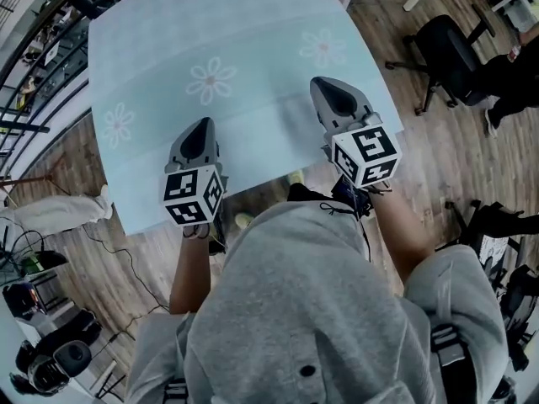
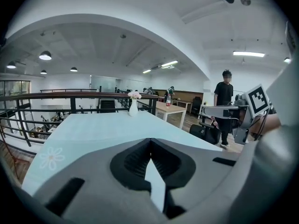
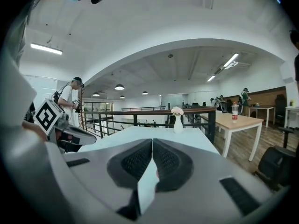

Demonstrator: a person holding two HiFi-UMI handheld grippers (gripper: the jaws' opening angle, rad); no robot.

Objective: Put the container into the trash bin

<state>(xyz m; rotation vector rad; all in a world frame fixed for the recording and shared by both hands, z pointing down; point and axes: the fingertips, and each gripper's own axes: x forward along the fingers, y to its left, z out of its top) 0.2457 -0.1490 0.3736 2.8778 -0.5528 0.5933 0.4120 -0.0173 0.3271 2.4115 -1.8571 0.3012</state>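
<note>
Table w/ pale blue flower cloth carries neither container nor trash bin; no view shows either, so I can't say if it's binned or yet to fetch. Left gripper & right gripper hang over its near edge, jaws of both closed tight on nothing, prob just idling. Small white vase at far edge; no readable text anywhere
</note>
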